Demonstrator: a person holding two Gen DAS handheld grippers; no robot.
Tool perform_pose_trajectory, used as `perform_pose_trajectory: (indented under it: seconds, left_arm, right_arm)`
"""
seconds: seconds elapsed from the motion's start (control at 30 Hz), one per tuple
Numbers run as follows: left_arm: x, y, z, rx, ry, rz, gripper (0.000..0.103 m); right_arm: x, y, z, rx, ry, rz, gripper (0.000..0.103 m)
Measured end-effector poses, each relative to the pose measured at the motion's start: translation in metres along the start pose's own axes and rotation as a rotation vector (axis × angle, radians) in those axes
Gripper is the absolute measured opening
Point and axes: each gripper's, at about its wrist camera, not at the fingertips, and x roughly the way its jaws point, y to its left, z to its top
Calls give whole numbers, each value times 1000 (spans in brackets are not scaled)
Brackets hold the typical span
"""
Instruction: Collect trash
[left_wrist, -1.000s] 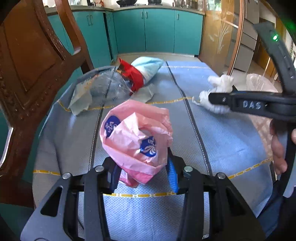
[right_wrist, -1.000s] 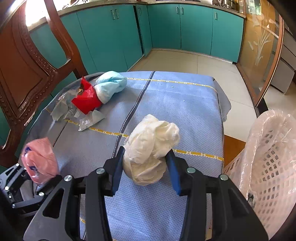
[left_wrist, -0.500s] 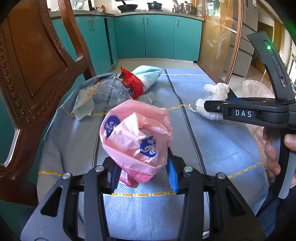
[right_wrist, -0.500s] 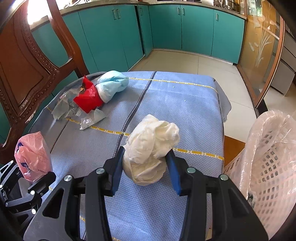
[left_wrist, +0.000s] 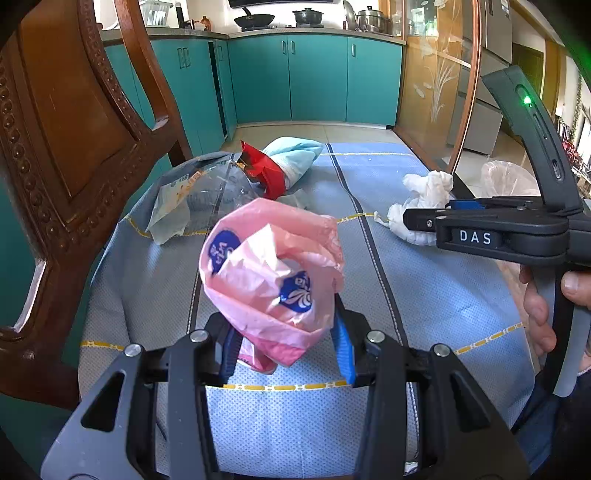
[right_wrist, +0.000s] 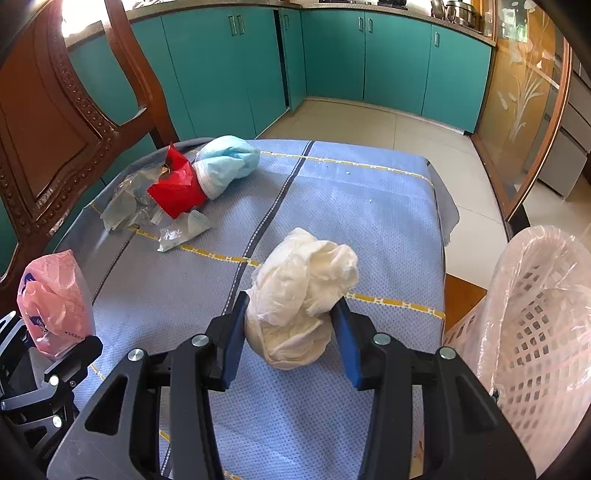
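My left gripper (left_wrist: 284, 347) is shut on a crumpled pink plastic bag (left_wrist: 273, 266) with blue logos, held above the blue tablecloth (left_wrist: 424, 295); the bag also shows in the right wrist view (right_wrist: 55, 299). My right gripper (right_wrist: 291, 343) is shut on a crumpled white bag (right_wrist: 303, 295), also seen in the left wrist view (left_wrist: 421, 206). More trash lies at the far left of the table: a red wrapper (right_wrist: 177, 188), a light blue wad (right_wrist: 229, 162) and clear plastic wrappers (right_wrist: 129, 199).
A white lattice basket lined with a clear bag (right_wrist: 535, 317) stands off the table's right edge. A carved wooden chair (left_wrist: 74, 147) stands at the left edge. Teal kitchen cabinets (right_wrist: 332, 55) are behind.
Both grippers have risen slightly with their bags still held. The left gripper and pink bag have shifted a little toward the table's middle in the right wrist view.
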Motion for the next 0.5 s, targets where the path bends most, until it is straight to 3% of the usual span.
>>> perform_pose_trajectory:
  seconds: [0.5]
  left_arm:
    - [3,1,-3,-5,14,-1,43]
  right_arm:
    - [2,3,-1,-15,6,1,45]
